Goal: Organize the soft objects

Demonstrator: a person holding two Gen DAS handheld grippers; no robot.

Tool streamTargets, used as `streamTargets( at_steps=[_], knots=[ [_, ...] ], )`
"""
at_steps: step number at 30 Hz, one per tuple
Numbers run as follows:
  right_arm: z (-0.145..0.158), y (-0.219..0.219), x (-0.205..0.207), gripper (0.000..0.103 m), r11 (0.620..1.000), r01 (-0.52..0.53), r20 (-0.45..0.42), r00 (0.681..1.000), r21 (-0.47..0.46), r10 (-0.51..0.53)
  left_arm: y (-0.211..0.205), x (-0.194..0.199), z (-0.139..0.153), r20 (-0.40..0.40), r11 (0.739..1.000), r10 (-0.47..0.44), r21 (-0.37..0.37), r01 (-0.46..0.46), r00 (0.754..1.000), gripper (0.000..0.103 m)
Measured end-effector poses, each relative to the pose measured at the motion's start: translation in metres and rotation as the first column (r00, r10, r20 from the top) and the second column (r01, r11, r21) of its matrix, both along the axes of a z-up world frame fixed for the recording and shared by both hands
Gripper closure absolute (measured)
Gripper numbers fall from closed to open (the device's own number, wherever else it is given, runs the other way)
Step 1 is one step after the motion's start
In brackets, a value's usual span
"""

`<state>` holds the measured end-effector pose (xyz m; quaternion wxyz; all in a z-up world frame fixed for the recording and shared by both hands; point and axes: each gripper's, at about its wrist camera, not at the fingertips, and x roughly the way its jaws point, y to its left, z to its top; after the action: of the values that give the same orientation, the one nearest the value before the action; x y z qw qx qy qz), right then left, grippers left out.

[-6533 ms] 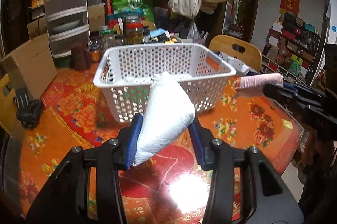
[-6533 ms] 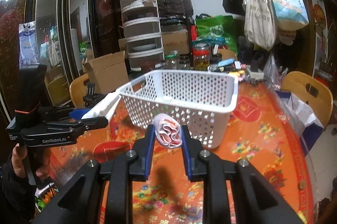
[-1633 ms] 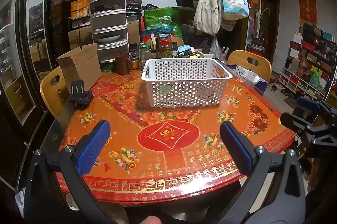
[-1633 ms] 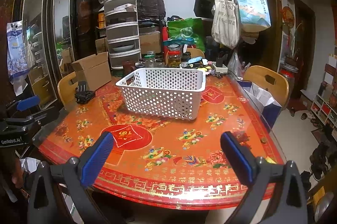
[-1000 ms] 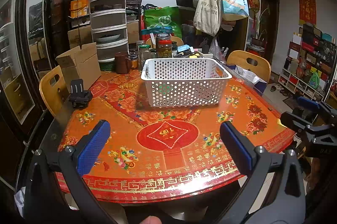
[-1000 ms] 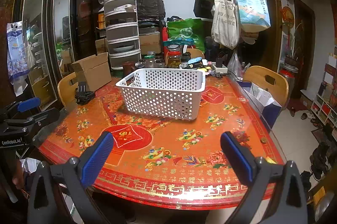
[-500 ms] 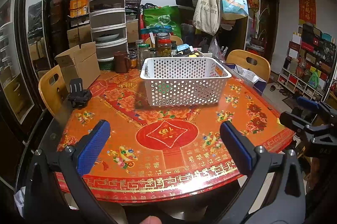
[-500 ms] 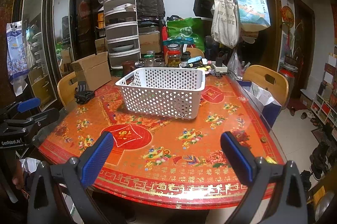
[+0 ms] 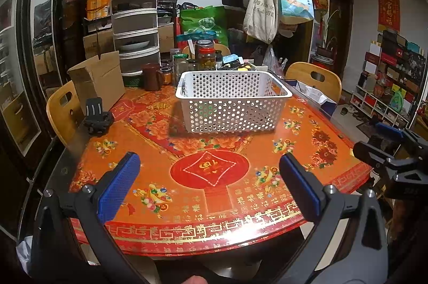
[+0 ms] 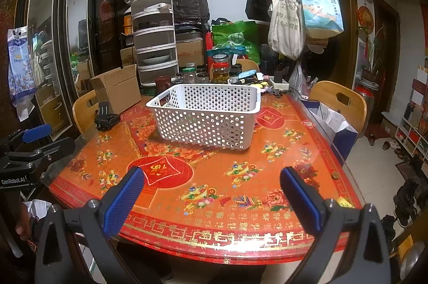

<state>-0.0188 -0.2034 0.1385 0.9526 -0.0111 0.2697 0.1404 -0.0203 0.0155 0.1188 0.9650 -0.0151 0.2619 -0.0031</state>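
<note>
I hold both claws back from the near edge of the round desk with the red and orange flowered cloth under glass (image 9: 214, 171). My left claw (image 9: 208, 185) gapes wide and grips nothing; my right claw (image 10: 211, 193) is equally wide and empty. The white perforated plastic basket (image 9: 230, 102) stands past the red centre medallion, toward the far clutter of jars. No soft objects lie on the cloth around the basket. Any already inside it are hard to make out through the holes, so I cannot say what it holds. I judge such things light, limp and compressible: I would pinch a bunched middle, not a loose edge, and close gently.
</note>
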Motion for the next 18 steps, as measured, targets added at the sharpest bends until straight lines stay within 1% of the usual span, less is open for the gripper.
streamTargets(
  at_steps=[13, 18],
  knots=[
    [-0.0050, 0.0009, -0.0006, 0.002, 1.000, 0.004, -0.006, 1.000, -0.001, -0.004, -0.0002, 0.0000, 0.0009, -0.002, 1.000, -0.001, -0.001, 0.001, 1.000, 0.000],
    [-0.0062, 0.0008, -0.0007, 0.002, 1.000, 0.004, -0.009, 1.000, 0.000, -0.004, -0.0022, -0.0003, -0.0046, -0.007, 1.000, -0.012, 0.002, 0.012, 1.000, 0.000]
  ],
)
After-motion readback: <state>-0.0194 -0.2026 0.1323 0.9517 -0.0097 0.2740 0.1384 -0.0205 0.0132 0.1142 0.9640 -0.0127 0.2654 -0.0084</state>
